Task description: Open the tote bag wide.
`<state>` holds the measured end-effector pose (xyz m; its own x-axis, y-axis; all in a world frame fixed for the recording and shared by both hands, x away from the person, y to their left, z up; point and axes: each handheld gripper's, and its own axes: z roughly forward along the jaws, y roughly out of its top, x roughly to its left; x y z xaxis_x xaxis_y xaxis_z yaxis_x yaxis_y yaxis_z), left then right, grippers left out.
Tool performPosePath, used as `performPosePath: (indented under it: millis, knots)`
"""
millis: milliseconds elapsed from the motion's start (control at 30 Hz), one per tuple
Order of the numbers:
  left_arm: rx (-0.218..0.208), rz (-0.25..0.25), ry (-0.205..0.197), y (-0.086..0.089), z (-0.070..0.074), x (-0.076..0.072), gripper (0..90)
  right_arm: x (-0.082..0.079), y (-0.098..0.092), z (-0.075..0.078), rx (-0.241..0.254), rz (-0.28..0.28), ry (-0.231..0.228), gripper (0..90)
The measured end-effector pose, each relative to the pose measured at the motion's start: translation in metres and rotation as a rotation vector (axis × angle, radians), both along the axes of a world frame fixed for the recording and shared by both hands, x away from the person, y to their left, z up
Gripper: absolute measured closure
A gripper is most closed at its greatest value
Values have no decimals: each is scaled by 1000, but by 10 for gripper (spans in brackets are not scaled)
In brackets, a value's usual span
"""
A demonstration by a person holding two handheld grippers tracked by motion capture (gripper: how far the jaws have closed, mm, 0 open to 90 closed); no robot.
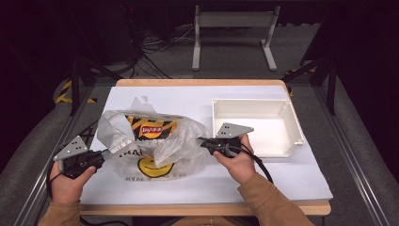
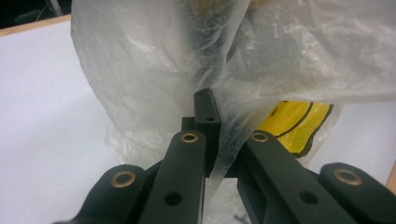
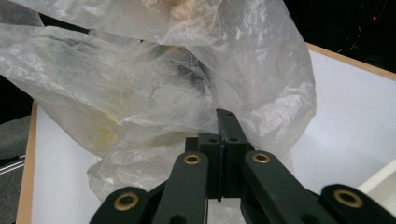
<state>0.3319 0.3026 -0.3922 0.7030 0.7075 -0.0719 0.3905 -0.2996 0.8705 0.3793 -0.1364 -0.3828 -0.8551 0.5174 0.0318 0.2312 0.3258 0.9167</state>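
Note:
A clear plastic bag (image 1: pixel 155 141) with a yellow smiley print lies on the white table sheet (image 1: pixel 291 179); a yellow and red chip packet (image 1: pixel 151 128) shows through it. My left gripper (image 1: pixel 104 154) is shut on the bag's left edge; in the left gripper view its jaws (image 2: pixel 208 109) pinch a fold of the film (image 2: pixel 154 70). My right gripper (image 1: pixel 203 141) is shut on the bag's right edge, the film (image 3: pixel 177 84) bunched around the closed jaws (image 3: pixel 226 123).
A white open box (image 1: pixel 256 127) stands to the right of the bag, close behind my right hand (image 1: pixel 237 162). The table's wooden front edge (image 1: pixel 202 208) runs near the person's sleeves. Metal rails flank the table on both sides.

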Motion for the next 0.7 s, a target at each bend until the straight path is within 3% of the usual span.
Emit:
performPosePath:
  millis: [333,700]
  knots:
    - [2,-1,29,0,-13,3,889,-2,4,-10,-33,7,12,894]
    - [32,-12,93,-7,-28,13,885,-2,10,-27,-76,14,52,890]
